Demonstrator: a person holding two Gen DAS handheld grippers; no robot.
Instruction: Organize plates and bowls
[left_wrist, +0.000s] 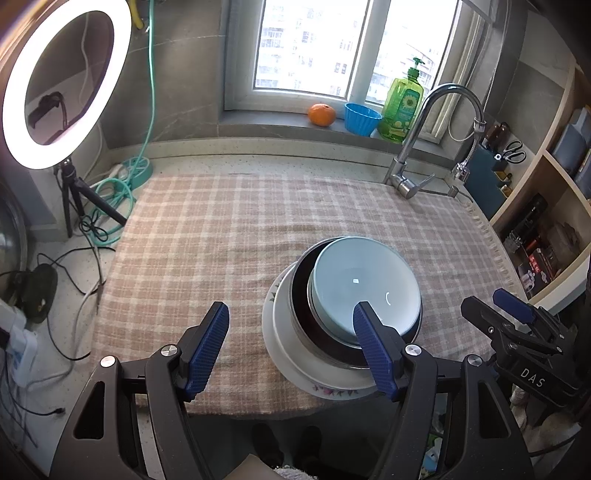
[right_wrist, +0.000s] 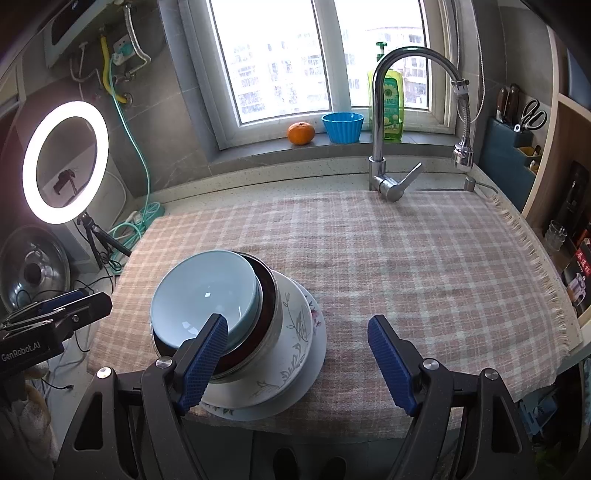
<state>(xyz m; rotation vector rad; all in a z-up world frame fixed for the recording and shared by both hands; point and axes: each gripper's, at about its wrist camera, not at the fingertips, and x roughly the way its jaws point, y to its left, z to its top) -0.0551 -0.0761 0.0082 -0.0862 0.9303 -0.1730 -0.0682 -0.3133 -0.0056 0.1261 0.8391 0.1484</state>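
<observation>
A checked cloth (right_wrist: 406, 258) of coarse pink-and-cream weave, fringed along its right edge, covers the countertop (left_wrist: 258, 155) and gives the crockery a soft, non-slip bed. The whole stack stands near the cloth's front edge, toward the middle, and is built widest-first so each piece seats in the one beneath — a stable nesting order. At the bottom lies a flat white plate (right_wrist: 317, 369) with a floral rim, which slightly overhangs the front edge. On it rests a deeper white dish (right_wrist: 291, 332) painted with grey sprigs, then a dark bowl (left_wrist: 301, 295) with a metallic outer wall, and on top a smooth, glossy pale-blue bowl (left_wrist: 365, 284), seated a little off-centre within the dark one. The left gripper (left_wrist: 295, 347) stands wide apart and holds nothing; its ribbed blue pads (left_wrist: 207, 350) are textured for grip, and the right-hand pad appears over the stack's near rim, though contact cannot be judged. The right gripper (right_wrist: 303, 362) is likewise spread wide and empty, its nearer pad overlapping the stack in view. The stacking appears largely complete — only alignment seems left.
</observation>
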